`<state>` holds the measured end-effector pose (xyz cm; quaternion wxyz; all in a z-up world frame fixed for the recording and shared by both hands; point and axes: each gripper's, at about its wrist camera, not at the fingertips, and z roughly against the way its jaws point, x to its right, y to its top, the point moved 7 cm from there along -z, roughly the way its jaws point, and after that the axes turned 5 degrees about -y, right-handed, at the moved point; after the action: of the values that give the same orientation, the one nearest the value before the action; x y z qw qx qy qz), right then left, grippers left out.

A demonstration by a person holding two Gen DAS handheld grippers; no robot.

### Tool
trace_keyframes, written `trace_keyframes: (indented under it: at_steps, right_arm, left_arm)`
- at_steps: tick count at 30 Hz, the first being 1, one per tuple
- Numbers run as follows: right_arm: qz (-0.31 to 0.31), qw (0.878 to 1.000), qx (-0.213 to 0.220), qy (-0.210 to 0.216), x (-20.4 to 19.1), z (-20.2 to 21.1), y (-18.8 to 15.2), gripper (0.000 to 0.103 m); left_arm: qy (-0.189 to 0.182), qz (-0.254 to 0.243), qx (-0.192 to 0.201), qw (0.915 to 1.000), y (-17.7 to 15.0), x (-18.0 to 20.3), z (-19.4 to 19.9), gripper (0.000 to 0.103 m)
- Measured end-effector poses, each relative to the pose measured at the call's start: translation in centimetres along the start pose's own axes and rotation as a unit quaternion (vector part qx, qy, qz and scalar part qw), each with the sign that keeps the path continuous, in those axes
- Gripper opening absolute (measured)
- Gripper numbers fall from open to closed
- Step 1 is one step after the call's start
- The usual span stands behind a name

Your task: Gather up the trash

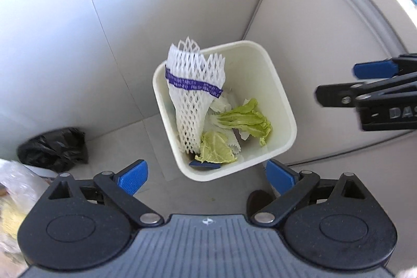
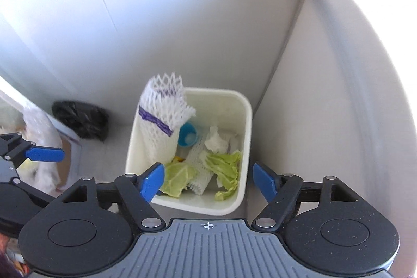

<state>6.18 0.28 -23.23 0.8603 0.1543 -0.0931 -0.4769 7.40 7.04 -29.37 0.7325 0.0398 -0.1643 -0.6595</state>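
Both tongs (image 1: 206,177) (image 2: 208,183) spread, empty | foam net (image 1: 194,95) upright in bin (image 1: 281,95), leaning on left wall

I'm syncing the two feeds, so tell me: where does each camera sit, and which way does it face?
Left wrist: on the left gripper, open, looking down into the white bin; the right gripper shows at the right edge.
Right wrist: on the right gripper, open, looking down at the bin; the left gripper's finger shows at left.
Shared: bin, foam net, lettuce leaves, black bag.
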Motion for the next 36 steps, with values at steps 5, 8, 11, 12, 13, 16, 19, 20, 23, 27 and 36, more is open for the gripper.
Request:
trace_keyframes:
  at_steps: [5,8,11,12,13,16,19,20,23,27,36]
  right_arm:
    - [-0.014,0.999,0.043,-0.025,1.2,5.2,-0.3,0.082]
    - [-0.027,0.996,0.065,-0.054,2.1,8.0,-0.4,0.085]
    - [-0.047,0.991,0.084,-0.091,3.4,11.2,-0.6,0.086]
    - [-0.058,0.989,0.09,-0.103,4.0,12.4,-0.7,0.086]
    - [-0.068,0.987,0.096,-0.111,4.4,13.4,-0.7,0.088]
    - [-0.103,0.978,0.12,-0.135,6.1,16.7,-1.2,0.095]
    - [-0.134,0.969,0.139,-0.156,7.5,19.3,-1.7,0.096]
    - [-0.145,0.965,0.142,-0.163,8.1,20.2,-2.0,0.096]
    - [-0.171,0.959,0.151,-0.171,9.0,22.1,-2.5,0.096]
    - [-0.195,0.952,0.157,-0.175,10.2,24.5,-3.1,0.097]
    - [-0.218,0.944,0.164,-0.186,12.1,27.5,-4.0,0.1]
  left_arm:
    - [-0.001,-0.027,0.018,0.9995,1.8,1.1,4.3,0.1]
    - [-0.001,-0.04,0.024,0.9989,3.1,2.1,6.5,0.102]
    - [-0.006,-0.056,0.035,0.9978,4.0,3.4,8.7,0.102]
    - [-0.01,-0.057,0.04,0.9975,4.2,3.8,9.5,0.102]
    - [-0.017,-0.061,0.044,0.997,4.3,4.3,10.5,0.102]
    - [-0.033,-0.072,0.06,0.9951,4.8,5.7,12.9,0.102]
    - [-0.039,-0.075,0.078,0.9934,5.1,7.1,14.8,0.102]
    - [-0.041,-0.076,0.081,0.993,5.3,7.7,15.3,0.102]
    - [-0.029,-0.074,0.083,0.9933,5.3,9.1,16.8,0.102]
    - [-0.013,-0.085,0.088,0.9924,4.9,10.8,18.0,0.102]
    - [-0.014,-0.076,0.079,0.9939,4.4,12.1,18.2,0.102]
